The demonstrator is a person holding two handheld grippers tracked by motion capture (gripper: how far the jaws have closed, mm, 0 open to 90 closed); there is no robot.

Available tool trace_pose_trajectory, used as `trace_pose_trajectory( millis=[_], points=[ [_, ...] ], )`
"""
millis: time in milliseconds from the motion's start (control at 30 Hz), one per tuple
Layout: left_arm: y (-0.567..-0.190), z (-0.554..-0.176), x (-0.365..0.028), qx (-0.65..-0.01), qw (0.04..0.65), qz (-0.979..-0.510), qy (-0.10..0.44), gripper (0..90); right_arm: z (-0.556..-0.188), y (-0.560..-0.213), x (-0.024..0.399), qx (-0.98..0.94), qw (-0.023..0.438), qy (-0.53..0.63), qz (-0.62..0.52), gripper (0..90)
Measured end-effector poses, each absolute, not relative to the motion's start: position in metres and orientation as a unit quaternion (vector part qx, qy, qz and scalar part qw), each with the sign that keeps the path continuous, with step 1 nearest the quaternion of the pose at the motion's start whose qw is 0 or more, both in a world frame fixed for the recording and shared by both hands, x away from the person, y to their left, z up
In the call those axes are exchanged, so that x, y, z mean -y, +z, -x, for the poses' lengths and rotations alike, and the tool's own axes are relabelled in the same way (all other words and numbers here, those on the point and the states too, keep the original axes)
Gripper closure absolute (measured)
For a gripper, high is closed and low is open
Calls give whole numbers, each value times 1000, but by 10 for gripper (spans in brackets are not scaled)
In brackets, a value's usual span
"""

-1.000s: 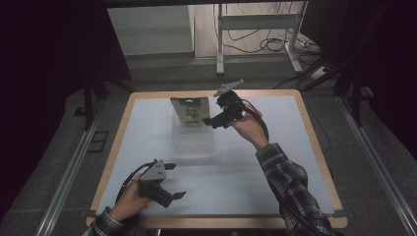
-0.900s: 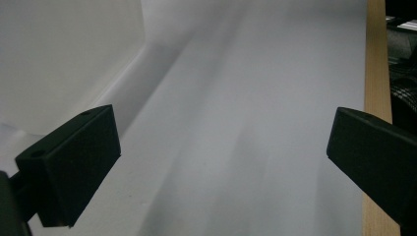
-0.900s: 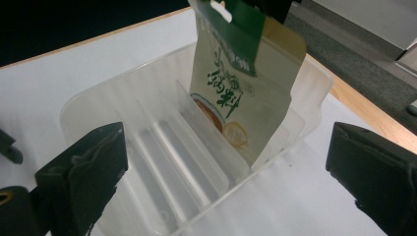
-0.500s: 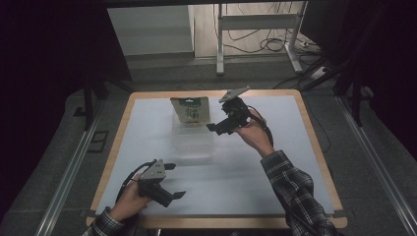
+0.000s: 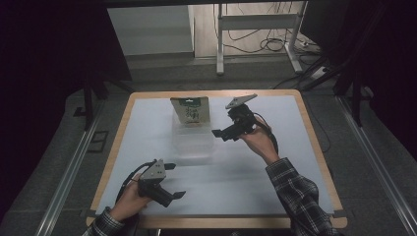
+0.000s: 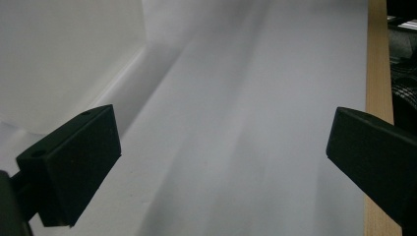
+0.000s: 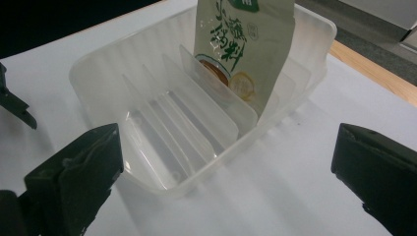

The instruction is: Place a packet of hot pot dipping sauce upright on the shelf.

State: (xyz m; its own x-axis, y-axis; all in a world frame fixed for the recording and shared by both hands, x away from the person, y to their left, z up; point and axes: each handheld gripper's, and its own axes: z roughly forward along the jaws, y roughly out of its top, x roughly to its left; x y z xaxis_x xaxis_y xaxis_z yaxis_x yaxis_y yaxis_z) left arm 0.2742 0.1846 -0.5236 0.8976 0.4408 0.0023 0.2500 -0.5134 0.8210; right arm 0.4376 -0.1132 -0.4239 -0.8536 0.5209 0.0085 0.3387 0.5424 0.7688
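- Green pouch (image 5: 190, 109) upright in far slot of clear tray (image 5: 193, 142), far centre of table (image 5: 295, 162); leans against far wall behind last divider.
- In right gripper view, pouch (image 7: 246, 44) pale green, glossy, printed characters plus food picture low on front; top edge out of frame.
- Tray (image 7: 162, 123) translucent plastic with thin upright dividers; nearer slots empty.
- Likely handling: pouch light, film skin soft and slick, apt to buckle if pinched mid-body. Best hold probably flat sealed top edge standing above tray rim, jaws across thin faces.
- Tray probably light too, may slide on smooth white surface if pouch drags on divider.
- Right gripper (image 5: 222, 132) raised just right of tray, jaws spread wide, nothing between them.
- Left gripper (image 5: 174, 181) low at near left, well apart from tray, jaws likewise wide apart and empty; bare tabletop ahead in left gripper view.
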Motion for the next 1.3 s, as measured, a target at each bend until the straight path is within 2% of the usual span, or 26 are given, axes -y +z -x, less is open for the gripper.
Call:
trace_pose_trajectory(
  millis=[467,1300],
  points=[
    [-524,-274,-184,-200,449,-865,106,0,-423,-439,139,-868,114,407,-261,0],
    [-525,-274,-183,-207,453,-861,103,0,-384,-444,198,-857,127,404,-293,0]
  ],
)
